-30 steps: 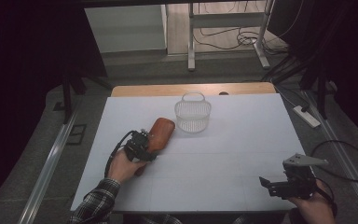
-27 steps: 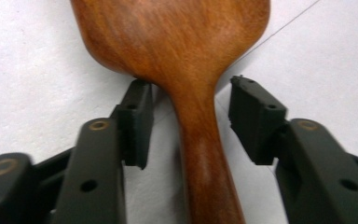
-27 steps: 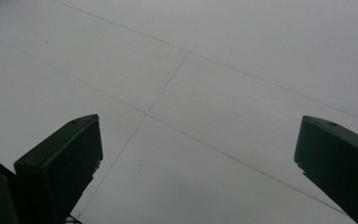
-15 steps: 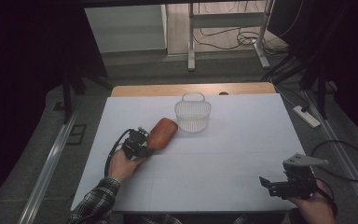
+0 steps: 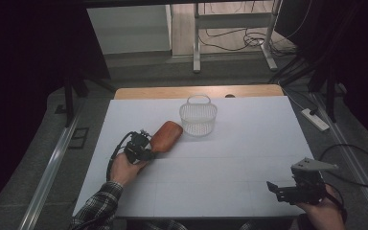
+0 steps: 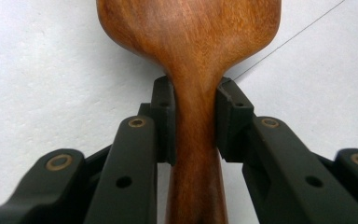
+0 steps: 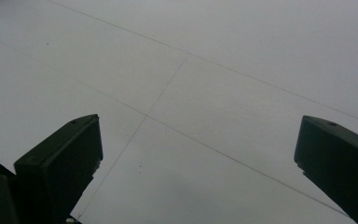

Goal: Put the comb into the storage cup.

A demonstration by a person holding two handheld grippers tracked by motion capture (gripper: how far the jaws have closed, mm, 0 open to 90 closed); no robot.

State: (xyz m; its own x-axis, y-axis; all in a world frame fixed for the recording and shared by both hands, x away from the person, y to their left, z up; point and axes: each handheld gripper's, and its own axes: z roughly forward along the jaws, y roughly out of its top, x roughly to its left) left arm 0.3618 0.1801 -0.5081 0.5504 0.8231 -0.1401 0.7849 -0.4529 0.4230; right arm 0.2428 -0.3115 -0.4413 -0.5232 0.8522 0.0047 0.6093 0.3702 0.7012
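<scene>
The left gripper (image 5: pixel 141 147) has its jaws clamped on the narrow neck of a wooden paddle-shaped utensil (image 5: pixel 166 136); they have just been closing on it. In the left gripper view both black pads (image 6: pixel 164 119) press against the wood from either side, right where the handle widens into the broad rounded blade (image 6: pixel 189 32). The right gripper (image 5: pixel 287 191) hovers over the near right corner of the counter (image 5: pixel 249 143), its jaws wide apart with nothing between them; the right gripper view shows bare white surface (image 7: pixel 205 84) between the two jaw tips.

A small white wire basket (image 5: pixel 198 118) with a hoop handle stands near the far middle of the counter. I see nothing inside it.

The wooden utensil lies flat on the counter's left half, just beside the basket and on its left. Its long axis runs diagonally: the handle end sits in the left gripper toward the person, and the broad end points away and to the right, toward the basket.
</scene>
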